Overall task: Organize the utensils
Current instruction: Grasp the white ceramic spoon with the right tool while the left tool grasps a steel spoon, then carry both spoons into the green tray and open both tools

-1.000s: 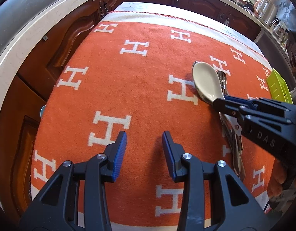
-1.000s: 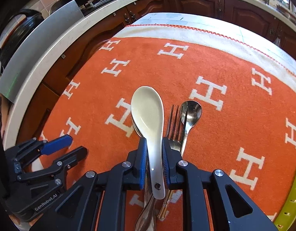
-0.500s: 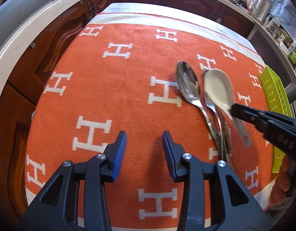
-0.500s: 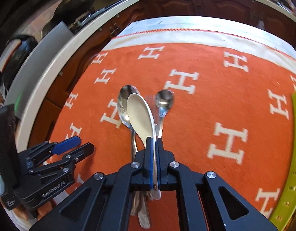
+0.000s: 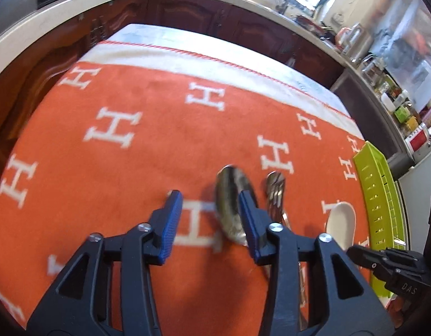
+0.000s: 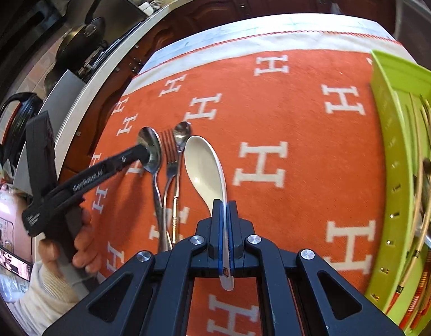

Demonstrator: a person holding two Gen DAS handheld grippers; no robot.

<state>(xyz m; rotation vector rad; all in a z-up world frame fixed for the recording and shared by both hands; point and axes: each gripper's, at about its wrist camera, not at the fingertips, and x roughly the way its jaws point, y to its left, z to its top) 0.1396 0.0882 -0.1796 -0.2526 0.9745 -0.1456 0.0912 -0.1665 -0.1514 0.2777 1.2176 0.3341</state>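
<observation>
My right gripper (image 6: 224,210) is shut on the handle of a white ceramic spoon (image 6: 205,165) and holds it above the orange cloth; the spoon also shows in the left wrist view (image 5: 341,225). My left gripper (image 5: 211,215) is open and empty, hovering over a large steel spoon (image 5: 232,204), with its right finger over the bowl. In the right wrist view the left gripper (image 6: 144,151) reaches over that spoon (image 6: 152,151). A fork (image 6: 170,154) and a small steel spoon (image 6: 181,137) lie beside it.
A lime-green utensil tray (image 6: 394,145) stands at the table's right edge with chopsticks and other utensils inside; it shows in the left wrist view too (image 5: 377,196). The orange cloth (image 6: 285,103) covers the table. Dark cabinets and a counter surround it.
My right gripper has lifted the white spoon and carried it right, toward the green tray. My left gripper has moved right, over the large steel spoon.
</observation>
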